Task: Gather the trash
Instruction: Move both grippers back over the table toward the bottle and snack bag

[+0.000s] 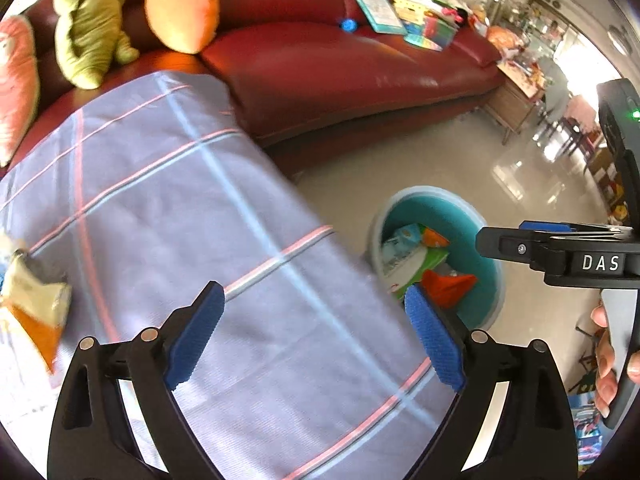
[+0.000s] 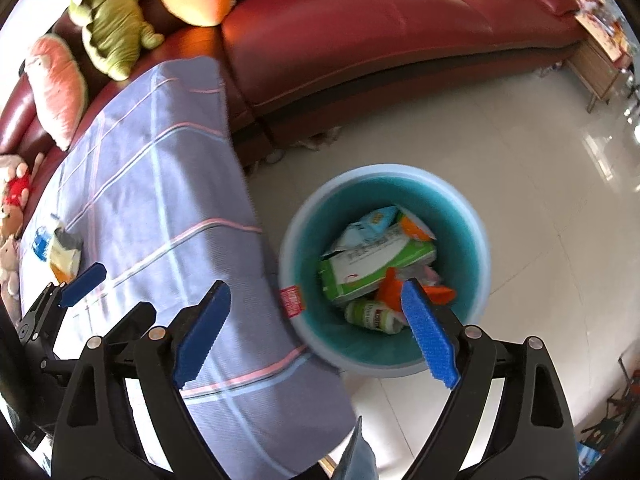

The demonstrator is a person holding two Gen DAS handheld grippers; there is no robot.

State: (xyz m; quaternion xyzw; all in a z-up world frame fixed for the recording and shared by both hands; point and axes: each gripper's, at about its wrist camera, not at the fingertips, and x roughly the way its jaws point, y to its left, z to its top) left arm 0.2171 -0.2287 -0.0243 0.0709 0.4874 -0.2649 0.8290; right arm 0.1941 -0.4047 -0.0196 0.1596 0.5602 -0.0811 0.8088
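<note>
the trash still to collect is a crumpled wrapper (image 2: 64, 254), cream with an orange corner, lying on the plaid cloth (image 2: 160, 184) at its far-left part, with a small blue-and-white scrap (image 2: 40, 242) just beside it on the left. in the left wrist view the same wrapper sits at the left edge, and i judge its long axis runs roughly near-to-far, the orange end toward me.

what matters for the next move: the wrapper lies left of both tools. my left gripper (image 1: 314, 338) is plainly the nearer one; in the right wrist view its blue finger reaches toward the wrapper from the near side, close but not touching. its jaws stand wide apart with only cloth showing between them, nothing held. i'd judge it needs to swing left and square its pads across the wrapper's short side.

my right gripper (image 2: 316, 336) hangs over the edge of the cloth and the teal bin (image 2: 384, 172), also spread wide and empty, one finger over the cloth and the other over the bin's mouth. the bin stands on the pale floor just right of the cloth, already holding a green-and-white box (image 2: 376, 264), a small bottle and orange packets.

beyond the cloth is the red sofa (image 2: 380, 32) with plush toys at its left end.
</note>
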